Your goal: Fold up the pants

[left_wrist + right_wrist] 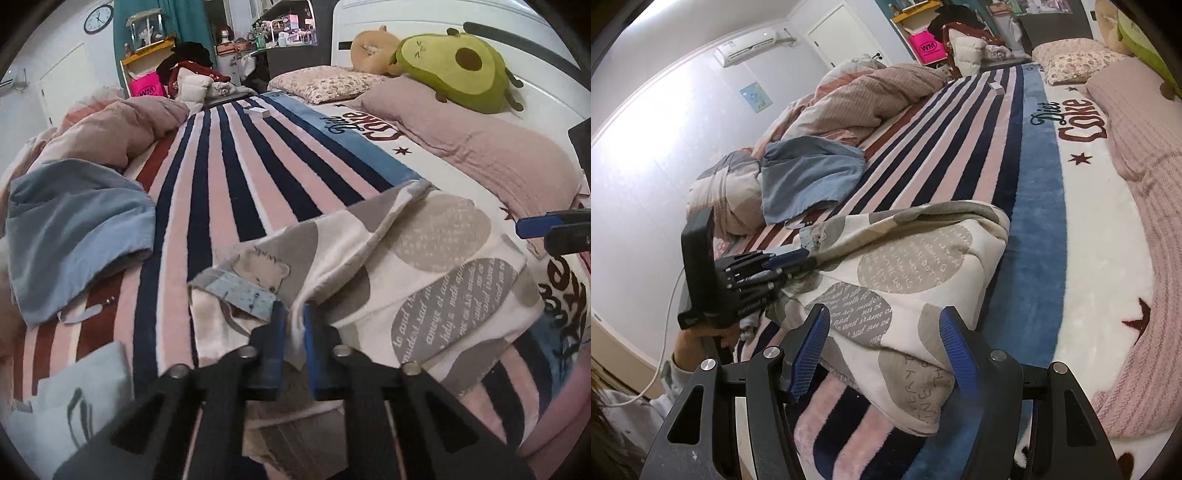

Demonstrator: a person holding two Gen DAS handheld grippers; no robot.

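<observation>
A: Any containers here?

B: Only a pink bag [147,85] on the far shelf beside a heap of clothes; what it holds can't be made out.

A: Where are the pants?

B: The pants [413,266], cream with grey ovals, lie bunched on the striped blanket [236,173] near the bed's front edge. One fold rises as a ridge through the middle.

A: The tools?

B: The left gripper [294,325] has its blue pads drawn narrow, pinching a fold of the pants. The right gripper [882,350] is spread wide, its fingers straddling the near corner of the pants without closing on it.

A: Room to move?

B: Bare stripes run beyond the pants to a small white box [257,111]. A blue garment [77,229] and a rumpled quilt [122,125] bound the left side; pillows [480,147] bound the right.
</observation>
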